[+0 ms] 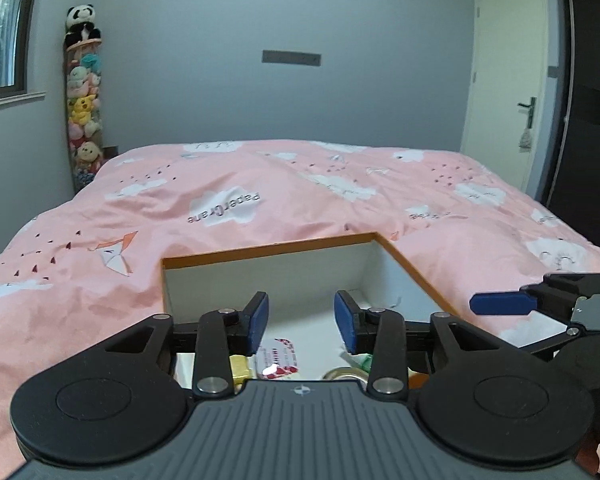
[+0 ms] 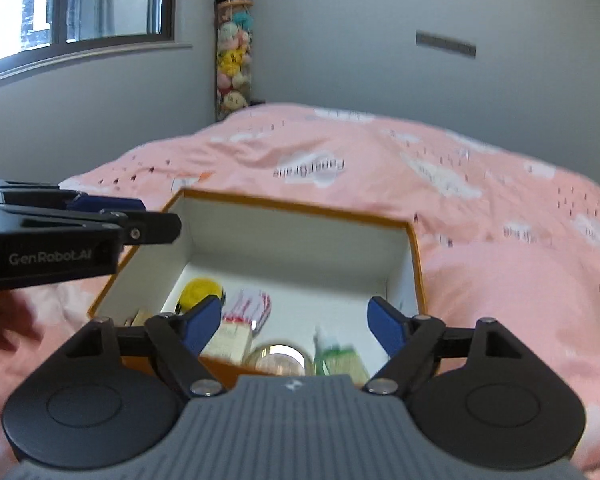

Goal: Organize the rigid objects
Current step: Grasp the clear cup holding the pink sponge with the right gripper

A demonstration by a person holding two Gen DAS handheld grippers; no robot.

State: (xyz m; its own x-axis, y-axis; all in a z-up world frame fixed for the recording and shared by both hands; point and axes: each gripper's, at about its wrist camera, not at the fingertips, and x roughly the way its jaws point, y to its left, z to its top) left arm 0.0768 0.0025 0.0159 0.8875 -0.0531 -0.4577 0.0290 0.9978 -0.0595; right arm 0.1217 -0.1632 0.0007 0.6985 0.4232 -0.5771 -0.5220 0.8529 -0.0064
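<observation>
Left wrist view first, and right under the lens the left gripper has its blue pads apart with nothing between them, poised over the near end of the orange-rimmed box that sits on the pink duvet. Down between the fingers we catch a yellow item, a red-and-white packet and the rim of a round tin, all lying on the box floor. Out at the right edge the other tool's blue pad pokes in, just beside the box's right wall. Over to the right wrist view, a little blurred: the right gripper stands wide open and empty, aimed down into the same box. Inside it we see a yellow round thing at the left wall, the red-and-white packet next to it, a pale carton, the tin and a green bottle along the near wall. The left tool crosses in at the left, above the box's left rim. By my reading, the items are in and both tools have let go, so this looks like the release step, or close to the end. No loose item shows on the duvet in either view, so the next move calls for clearing the box walls without nudging it and looking for anything left outside.
</observation>
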